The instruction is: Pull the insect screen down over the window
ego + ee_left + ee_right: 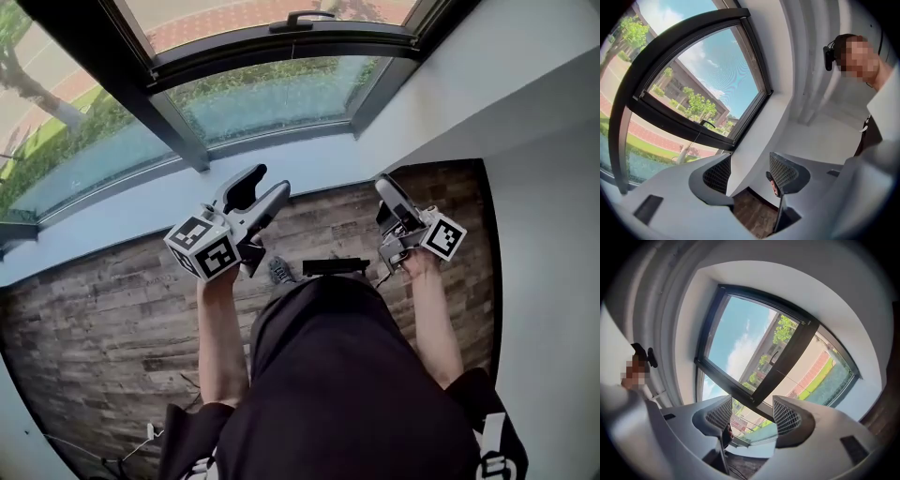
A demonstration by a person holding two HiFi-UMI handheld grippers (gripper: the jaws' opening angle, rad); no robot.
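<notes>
The window [272, 94] with a dark frame lies ahead, with a black handle [300, 19] on the open sash at the top. No insect screen shows in any view. My left gripper [265, 181] is held level towards the white sill [309, 169], jaws apart with nothing between them. My right gripper [386, 185] points at the sill's right end, also empty. In the left gripper view my left gripper [750, 171] faces the window's right corner and the handle [708, 123]. In the right gripper view my right gripper [752, 413] faces the dark crossbar [783, 366].
A wood-plank floor [112, 300] runs below the sill. A white wall [525, 84] closes the right side. The person's black clothing [356, 394] fills the lower middle of the head view. Cables [141, 441] lie on the floor at the lower left.
</notes>
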